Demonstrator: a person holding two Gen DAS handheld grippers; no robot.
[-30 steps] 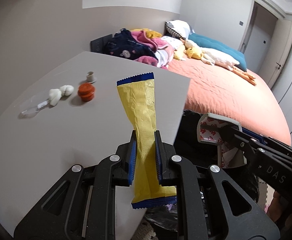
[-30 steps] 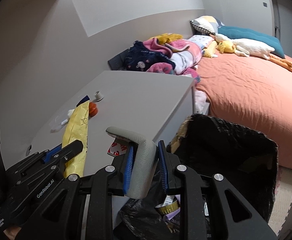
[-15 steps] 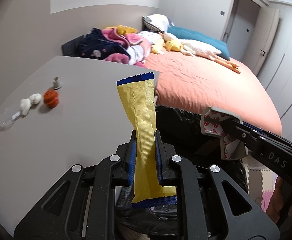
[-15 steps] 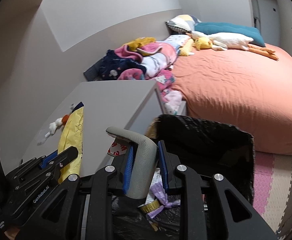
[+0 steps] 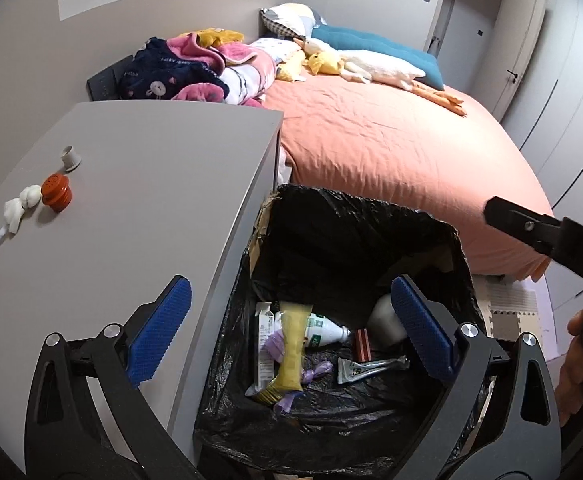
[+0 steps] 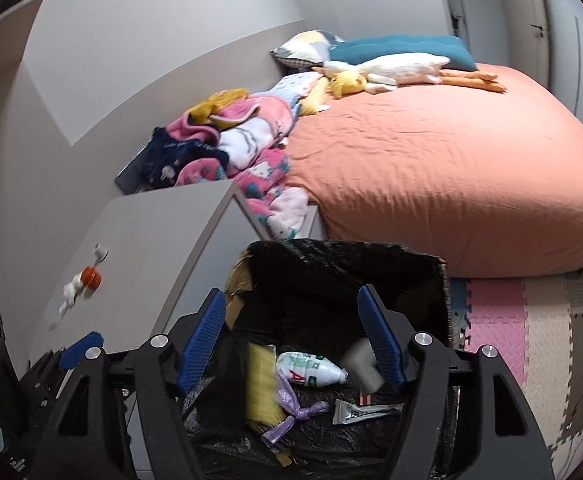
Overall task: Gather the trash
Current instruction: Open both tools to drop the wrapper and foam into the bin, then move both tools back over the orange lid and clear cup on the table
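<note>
Trash first: our yellow wrapper lies in the bin, on top of a white bottle and a purple scrap, and the grey piece shows blurred just inside the right pad, apparently dropping clear of it. We've got the left gripper opening, jaws spread wide with nothing between them, poised over the bin's near left edge. The right gripper is opening too, nothing pressed between its pads.

What might bite us? The black liner is slack and folded over torn cardboard at the rim, so a low pass with open fingers could snag it and drag the bag. More trash waits on the bench: an orange cap, a white wad touching it, a small grey cap nearby, clear film at the far left edge. Those caps may roll or skid off under a sloppy pinch.

Bench is smooth grey, tight beside the bin. Beyond it, a bed in salmon sheets, heaped blankets, plush toys, foam mats on the floor.
</note>
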